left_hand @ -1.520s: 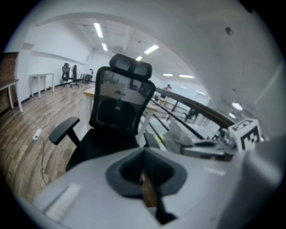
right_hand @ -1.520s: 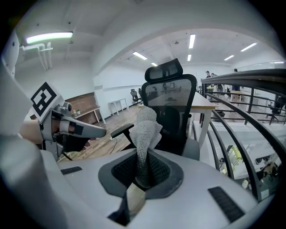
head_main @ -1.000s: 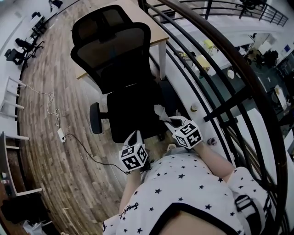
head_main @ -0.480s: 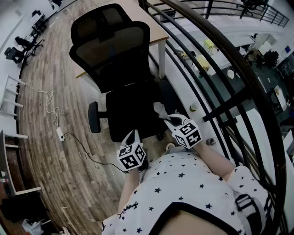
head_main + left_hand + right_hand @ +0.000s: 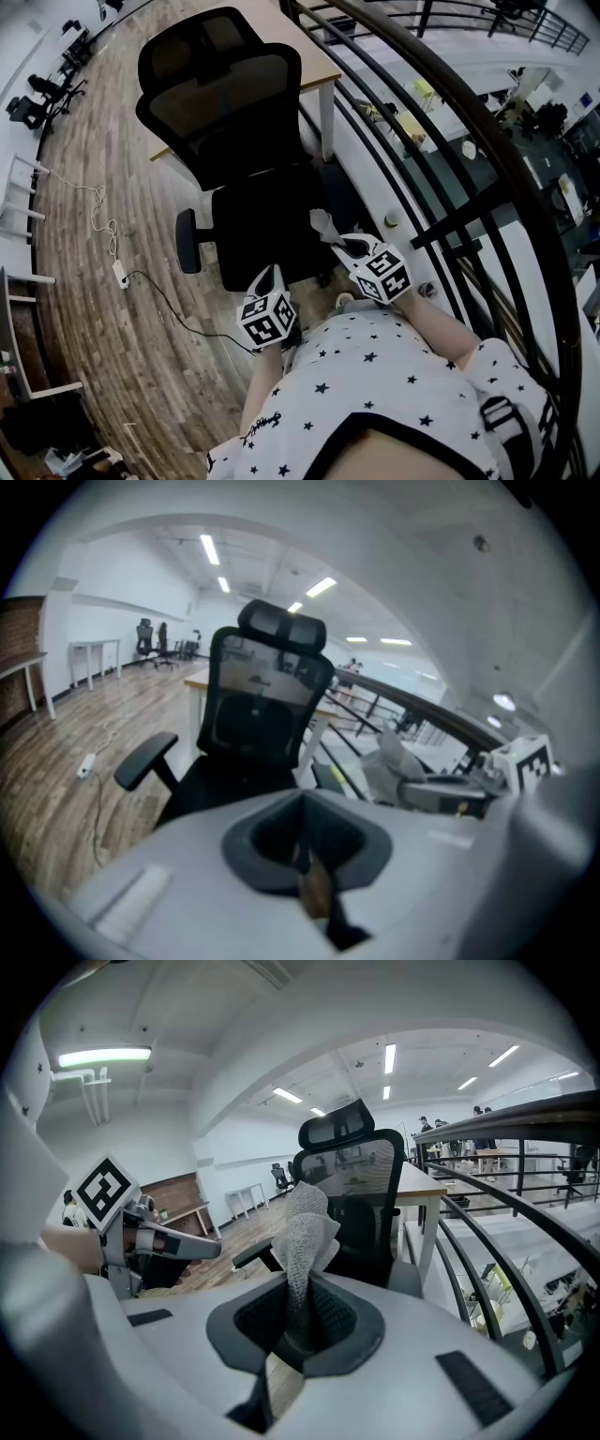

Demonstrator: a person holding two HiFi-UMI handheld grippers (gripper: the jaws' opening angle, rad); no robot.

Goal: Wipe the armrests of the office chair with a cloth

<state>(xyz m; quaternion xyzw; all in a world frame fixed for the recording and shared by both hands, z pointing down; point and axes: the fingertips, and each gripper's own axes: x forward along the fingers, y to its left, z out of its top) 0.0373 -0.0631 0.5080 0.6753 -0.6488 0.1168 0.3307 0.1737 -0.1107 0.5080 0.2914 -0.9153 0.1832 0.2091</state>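
A black office chair [image 5: 225,112] faces me, and its left armrest [image 5: 187,241] sticks out over the wooden floor. In the left gripper view that armrest [image 5: 145,759] shows left of the seat. My right gripper [image 5: 343,246] is shut on a grey cloth [image 5: 323,225], held upright just off the seat's right front corner. The cloth [image 5: 305,1237] rises from the right gripper [image 5: 298,1335] in front of the chair back [image 5: 361,1194]. My left gripper [image 5: 272,278] hovers at the seat's front edge. In its own view the left gripper [image 5: 305,860] stands shut with nothing in it.
A wooden desk [image 5: 314,56] stands behind the chair. A black curved railing [image 5: 450,141] runs close along the right. A power strip [image 5: 120,274] with a cable lies on the floor to the left. Other chairs [image 5: 33,103] stand far off.
The chair sits a little further left in the head view. Both grippers hold nearly the same places, the cloth still in the right one.
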